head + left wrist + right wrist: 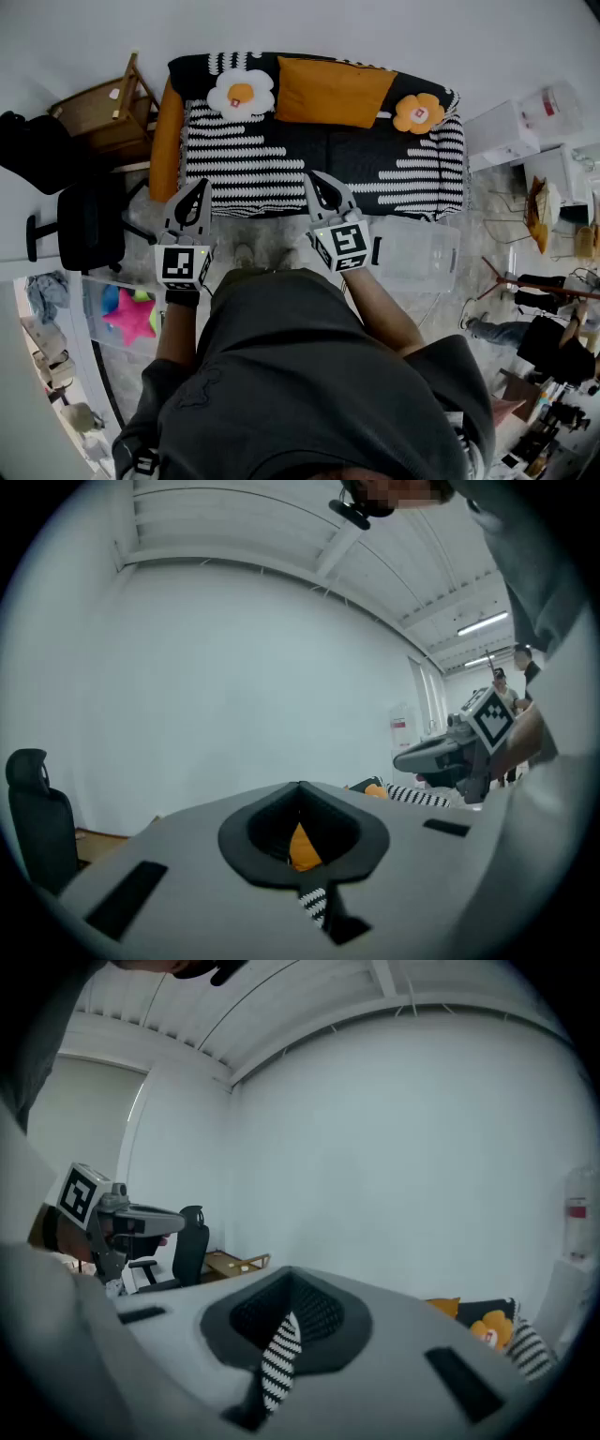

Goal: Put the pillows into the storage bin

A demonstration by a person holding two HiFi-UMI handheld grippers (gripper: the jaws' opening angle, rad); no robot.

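A sofa [281, 159] with a black-and-white striped cover carries several pillows: a long orange bolster [166, 127], a white flower pillow [241, 94], a big orange pillow [333, 91] and an orange flower pillow [419, 112]. The clear plastic storage bin [414, 253] stands on the floor in front of the sofa's right half. My left gripper [200, 187] and right gripper [315, 180] are held side by side before the sofa's front edge, both shut with nothing in them. The right gripper hangs just left of the bin. Through the left jaws' notch shows a sliver of orange pillow [302, 847].
A black office chair [89, 223] stands left of me, with a wooden chair [105, 111] behind it by the sofa's left end. White appliances [511, 131] and floor clutter fill the right side. A pink star-shaped thing [131, 314] lies at lower left.
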